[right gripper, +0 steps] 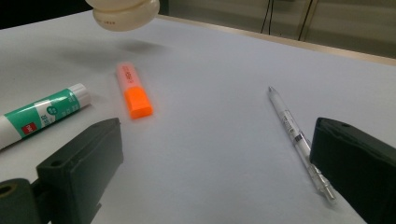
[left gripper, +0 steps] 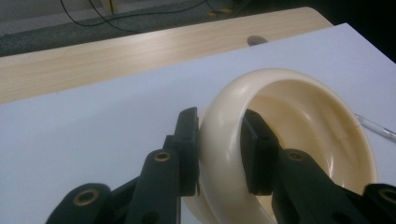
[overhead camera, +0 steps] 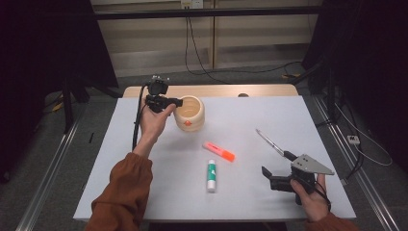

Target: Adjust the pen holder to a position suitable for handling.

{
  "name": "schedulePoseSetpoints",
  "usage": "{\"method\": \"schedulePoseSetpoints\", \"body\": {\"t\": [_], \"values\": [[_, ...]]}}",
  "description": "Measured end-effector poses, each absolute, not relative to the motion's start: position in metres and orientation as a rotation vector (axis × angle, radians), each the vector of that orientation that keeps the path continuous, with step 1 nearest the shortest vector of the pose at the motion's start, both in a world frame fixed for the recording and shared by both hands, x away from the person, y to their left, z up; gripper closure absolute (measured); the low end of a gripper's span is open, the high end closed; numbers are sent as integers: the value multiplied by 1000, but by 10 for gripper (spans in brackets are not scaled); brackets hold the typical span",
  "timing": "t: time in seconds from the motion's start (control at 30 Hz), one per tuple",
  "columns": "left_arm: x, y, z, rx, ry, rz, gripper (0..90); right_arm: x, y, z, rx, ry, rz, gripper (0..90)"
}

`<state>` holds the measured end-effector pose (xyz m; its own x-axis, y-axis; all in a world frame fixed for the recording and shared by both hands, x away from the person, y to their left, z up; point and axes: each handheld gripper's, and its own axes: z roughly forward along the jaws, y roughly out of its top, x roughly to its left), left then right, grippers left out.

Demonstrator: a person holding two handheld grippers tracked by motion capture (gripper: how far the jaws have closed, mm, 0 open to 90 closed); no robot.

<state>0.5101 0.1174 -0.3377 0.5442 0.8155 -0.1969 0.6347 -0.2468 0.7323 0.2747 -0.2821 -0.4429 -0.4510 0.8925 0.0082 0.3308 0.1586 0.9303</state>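
So the left claw (left gripper: 219,154) is clamped on the rim of a cream-coloured pen cup (overhead camera: 189,113), one jaw on the outside of the wall and the other inside the mouth. In the left claw's own view the cup is tipped so you look straight into its open top, and in the right claw's view the base hangs above the bench (overhead camera: 250,120) with a shadow under it, so it's lifted clear of the surface. From the high view that puts the cup over the far left part of the bench, with the person's left hand (overhead camera: 155,121) wrapped round the claw body and a rust-orange sleeve (overhead camera: 126,192) trailing back to the near edge.

Going outward from there: an orange highlighter (overhead camera: 219,151) lies just in front of the cup toward the middle, and a green-and-white glue stick (overhead camera: 210,175) sits near it, a bit closer to the person. Off to the right there's a clear pen (overhead camera: 270,142) lying at an angle.

The right claw (overhead camera: 267,174) sits low at the near right corner in the right hand (overhead camera: 309,197), jaws wide apart with nothing between them. In its own view the pen's end lies just beside one jaw.
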Motion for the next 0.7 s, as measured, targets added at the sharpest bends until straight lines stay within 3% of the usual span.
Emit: {"method": "schedulePoseSetpoints", "body": {"t": [0.7], "values": [[446, 145, -353, 2013, 1220, 243, 711, 275, -282, -443, 1163, 1871, 1277, 23]]}}
